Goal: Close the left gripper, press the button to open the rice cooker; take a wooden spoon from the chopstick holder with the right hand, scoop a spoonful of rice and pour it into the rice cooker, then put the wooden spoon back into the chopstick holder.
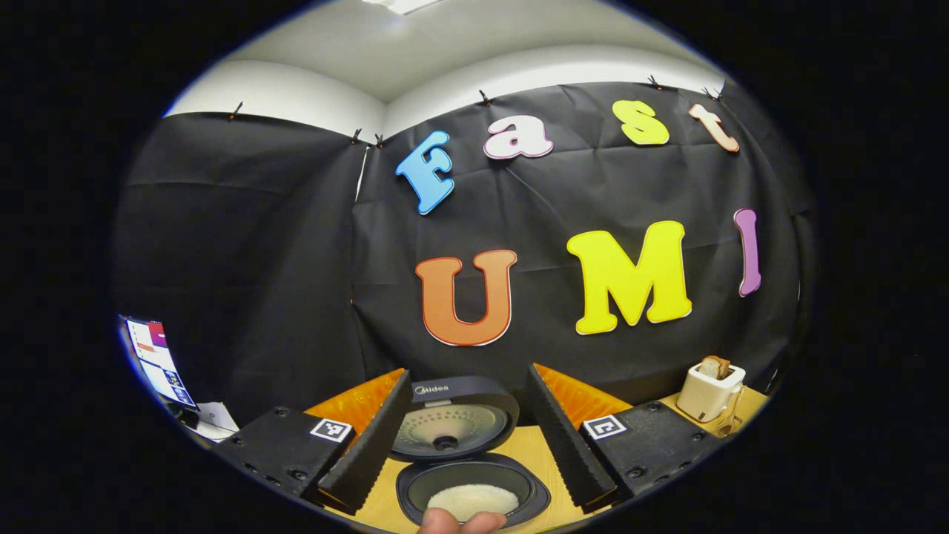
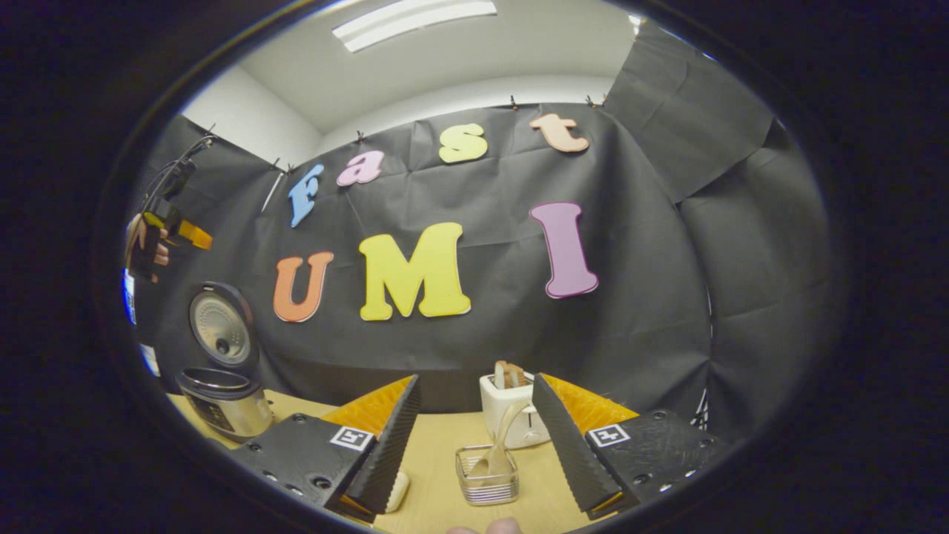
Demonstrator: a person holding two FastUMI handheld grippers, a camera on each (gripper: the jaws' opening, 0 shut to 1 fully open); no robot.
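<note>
In the right gripper view the right gripper (image 2: pixel 474 445) hangs open, its jaws spread wide and holding nothing. Between them, toward 6 o'clock in the view, stands the wire chopstick holder (image 2: pixel 487 488) on the wooden table (image 2: pixel 437 460), and the wooden spoon (image 2: pixel 498 445) leans in it, bowl down and handle tilted up toward 1 o'clock. Just behind the holder at 12 o'clock from it is a pale toaster (image 2: pixel 511 411) with bread in its slots. A small pale object lies by the left finger near 7 o'clock; it is too cut off to name. Far out at 9 o'clock sits the rice cooker (image 2: pixel 222 404), lid up, and above it at 10 o'clock a hand holds the left gripper (image 2: pixel 194 236) high in the air.

In the left gripper view that gripper's fingers also stand apart, empty, with the open cooker between them and rice in its pot (image 1: pixel 472 498).

Judging by this, the spoon looks to be back in its holder and the work nearly done. The risk now is the handle: it leans close to the right jaw, so a careless withdrawal could catch it, tipping the light holder or flicking the spoon out.
</note>
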